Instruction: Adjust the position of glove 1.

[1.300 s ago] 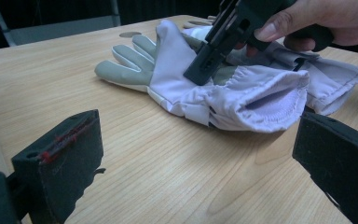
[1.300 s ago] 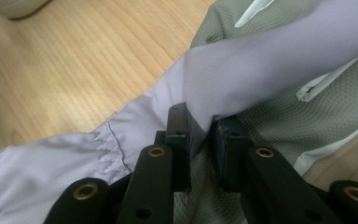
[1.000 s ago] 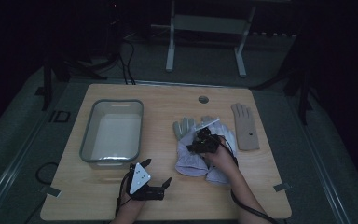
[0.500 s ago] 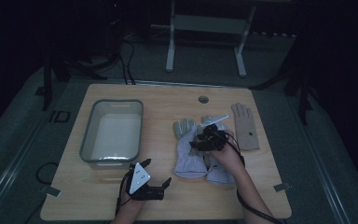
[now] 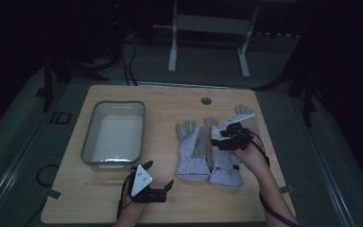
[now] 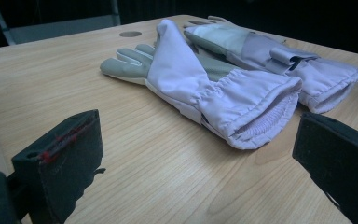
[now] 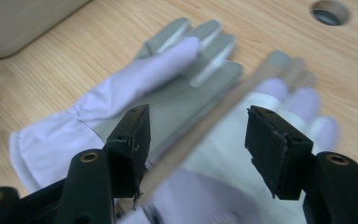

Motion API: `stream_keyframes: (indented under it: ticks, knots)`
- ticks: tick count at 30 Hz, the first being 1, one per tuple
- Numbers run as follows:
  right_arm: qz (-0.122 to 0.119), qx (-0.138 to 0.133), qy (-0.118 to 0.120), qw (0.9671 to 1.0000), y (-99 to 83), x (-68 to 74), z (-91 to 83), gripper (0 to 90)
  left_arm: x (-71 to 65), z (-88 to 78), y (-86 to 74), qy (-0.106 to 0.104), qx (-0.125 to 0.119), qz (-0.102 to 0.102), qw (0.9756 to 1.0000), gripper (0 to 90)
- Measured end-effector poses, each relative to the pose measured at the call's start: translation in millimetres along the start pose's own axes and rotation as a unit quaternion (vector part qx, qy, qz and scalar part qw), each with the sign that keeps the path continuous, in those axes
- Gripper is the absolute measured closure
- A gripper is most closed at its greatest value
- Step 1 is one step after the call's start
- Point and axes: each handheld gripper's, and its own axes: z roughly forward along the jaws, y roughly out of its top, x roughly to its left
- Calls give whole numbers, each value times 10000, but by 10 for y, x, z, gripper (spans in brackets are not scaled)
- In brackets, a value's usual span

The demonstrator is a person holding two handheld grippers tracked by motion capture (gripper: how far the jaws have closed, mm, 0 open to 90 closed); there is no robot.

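Two lilac-and-grey gloves lie side by side on the wooden table (image 5: 160,106). In the high view the left glove (image 5: 191,151) (image 6: 205,84) (image 7: 135,93) lies palm up. The right glove (image 5: 227,166) (image 6: 279,60) (image 7: 242,154) lies beside it, and a narrow tan strip shows between them. My right gripper (image 5: 216,137) (image 7: 196,140) hovers over the right glove. Its jaws have just been opening and hold nothing. My left gripper (image 5: 163,175) (image 6: 196,154) rests open near the front edge, facing the glove cuffs.
A grey tub (image 5: 92,137) (image 7: 18,23) stands on the left half of the table. A round hole (image 5: 206,100) (image 6: 130,33) (image 7: 330,11) sits near the far edge. A tan hand-shaped piece (image 5: 240,109) lies behind my right gripper.
My right gripper has risen off the gloves, drifted right, and its jaws have spread apart. The gloves stay on the table. The left gripper has not moved.
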Motion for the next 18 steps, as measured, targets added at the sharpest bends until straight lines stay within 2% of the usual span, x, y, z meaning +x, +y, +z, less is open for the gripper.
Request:
stream_keyframes:
  ticks: [5,9,13,18]
  knots:
    - [18,68,-114,9999,-115,-135,-175,431,-2,0,0,8,4,8,10000,20]
    - [16,136,-125,9998,-231,-199,-242,448,-1,0,1,12,8,1,10000,20]
    - [-6,212,-78,9997,-338,-218,-240,471,-2,0,1,18,7,2,10000,20]
    - [15,306,19,9995,-453,-219,-122,459,-4,-1,0,13,7,18,10000,20]
